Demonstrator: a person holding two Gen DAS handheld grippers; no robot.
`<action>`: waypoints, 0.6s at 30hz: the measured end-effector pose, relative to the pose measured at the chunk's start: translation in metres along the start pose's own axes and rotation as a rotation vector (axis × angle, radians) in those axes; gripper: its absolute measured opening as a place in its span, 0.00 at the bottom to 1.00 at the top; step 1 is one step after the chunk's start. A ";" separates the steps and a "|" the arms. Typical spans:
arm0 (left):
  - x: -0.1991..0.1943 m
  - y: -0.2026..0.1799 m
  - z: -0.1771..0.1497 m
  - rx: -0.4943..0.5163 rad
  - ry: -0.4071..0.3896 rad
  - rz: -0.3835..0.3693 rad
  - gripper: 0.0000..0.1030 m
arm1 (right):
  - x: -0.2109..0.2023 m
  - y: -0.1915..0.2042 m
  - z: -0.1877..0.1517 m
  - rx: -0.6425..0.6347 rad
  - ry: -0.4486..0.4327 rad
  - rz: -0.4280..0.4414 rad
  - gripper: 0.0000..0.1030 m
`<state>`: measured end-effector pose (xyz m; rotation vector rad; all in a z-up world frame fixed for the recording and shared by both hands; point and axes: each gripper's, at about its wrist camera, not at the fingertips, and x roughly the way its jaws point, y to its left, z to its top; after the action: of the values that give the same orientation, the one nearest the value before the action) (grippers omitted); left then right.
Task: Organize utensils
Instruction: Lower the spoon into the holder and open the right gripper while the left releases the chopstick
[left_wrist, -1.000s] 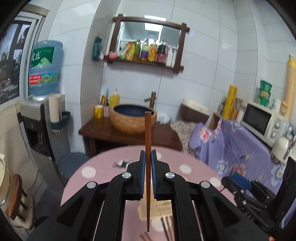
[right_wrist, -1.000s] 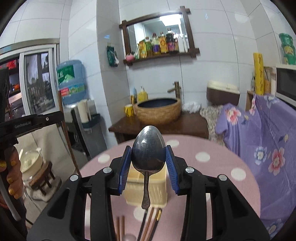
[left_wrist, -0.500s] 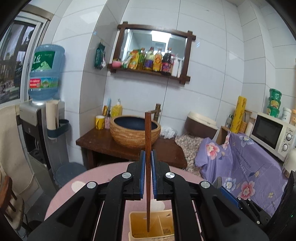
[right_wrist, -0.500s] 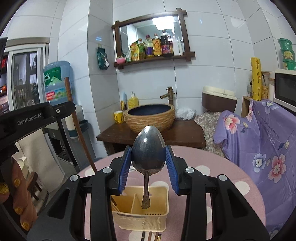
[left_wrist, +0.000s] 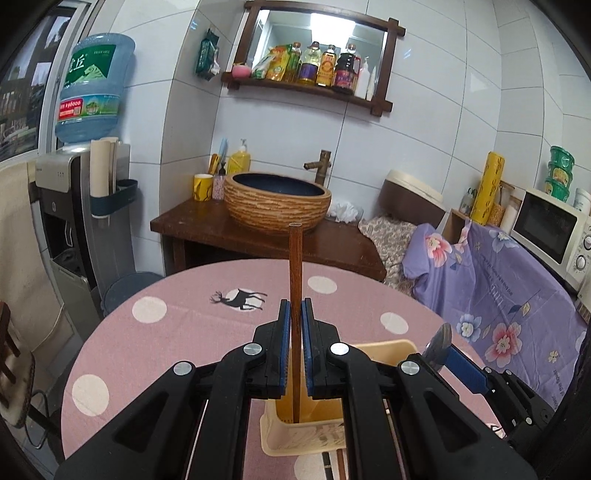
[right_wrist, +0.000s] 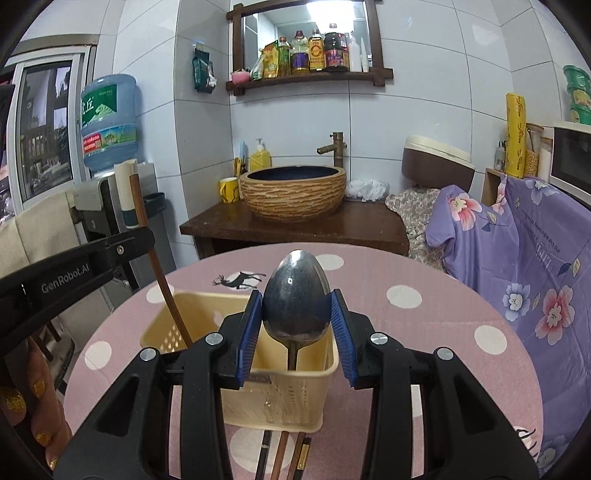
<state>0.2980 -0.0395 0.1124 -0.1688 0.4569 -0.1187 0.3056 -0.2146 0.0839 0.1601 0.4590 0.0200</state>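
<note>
My left gripper is shut on a brown wooden chopstick, held upright with its lower end inside the cream plastic utensil basket. In the right wrist view the chopstick leans into the basket's left compartment. My right gripper is shut on the bowl of a metal spoon, whose handle hangs down into the basket's right compartment. The basket stands on the pink dotted round table.
Several chopsticks lie on the table in front of the basket. Behind the table stand a wooden washstand with a basin, a water dispenser at left and a purple-covered counter with a microwave at right.
Both grippers have come down over the basket. The chopstick's lower end and the spoon's handle now reach into the basket, which looks larger and closer.
</note>
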 end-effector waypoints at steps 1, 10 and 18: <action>0.002 0.001 -0.002 -0.001 0.009 0.002 0.07 | 0.001 0.000 -0.002 -0.002 0.004 -0.003 0.37; 0.004 0.002 -0.010 0.019 0.021 -0.005 0.07 | 0.004 0.005 -0.014 -0.029 0.006 -0.018 0.37; -0.015 0.005 -0.015 0.036 0.008 -0.010 0.36 | -0.015 0.001 -0.017 -0.012 -0.033 0.011 0.55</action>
<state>0.2785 -0.0343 0.1049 -0.1358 0.4621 -0.1373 0.2842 -0.2120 0.0755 0.1511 0.4246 0.0306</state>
